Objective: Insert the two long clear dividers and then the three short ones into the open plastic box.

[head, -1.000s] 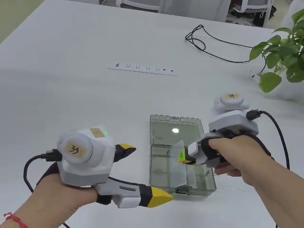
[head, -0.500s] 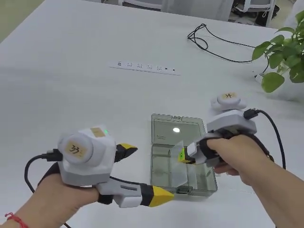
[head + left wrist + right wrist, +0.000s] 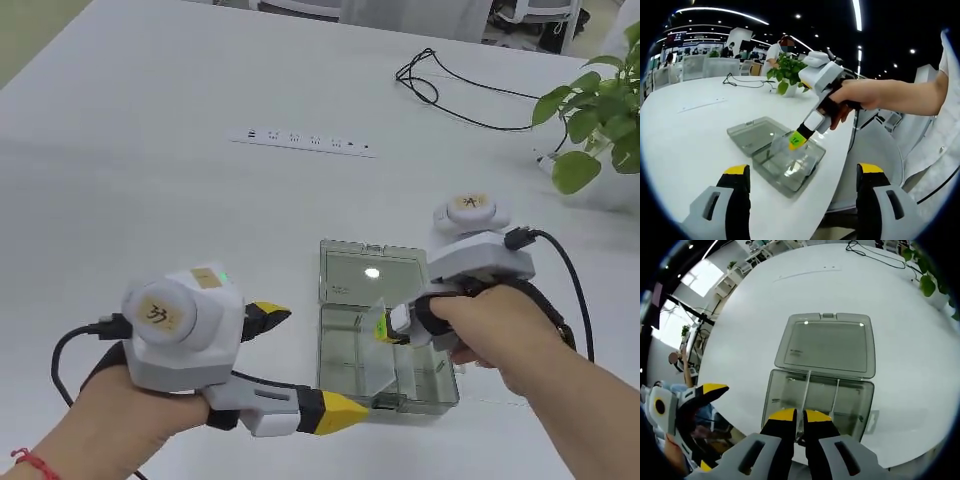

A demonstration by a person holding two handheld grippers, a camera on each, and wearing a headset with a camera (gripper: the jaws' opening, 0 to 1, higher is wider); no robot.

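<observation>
Little shifts over the last second on the white counter [image 3: 150, 120]. Our view drifts a touch, and the open plastic box [image 3: 335, 365] keeps its place, with its lid laid flat on the far side and its base directly under the right tongs, just ahead of the left tongs' tips. The left tongs [image 3: 308, 362] stay spread and empty, hovering beside the near left corner of the box without touching it. The right tongs [image 3: 381, 328] stay pressed together on the top edge of a clear divider [image 3: 376, 365] and ease only slightly. The divider hangs from their tips down into the base, tilted rather than upright. In the right gripper view it runs as a thin line straight ahead of the tips, toward the lid hinge. A second clear strip [image 3: 836, 396] stands just to the right of the tips, apparently seated already. We judge this insertion under way but unfinished: the divider must come upright and find its slots. We cannot tell whether it is a long or a short one.
</observation>
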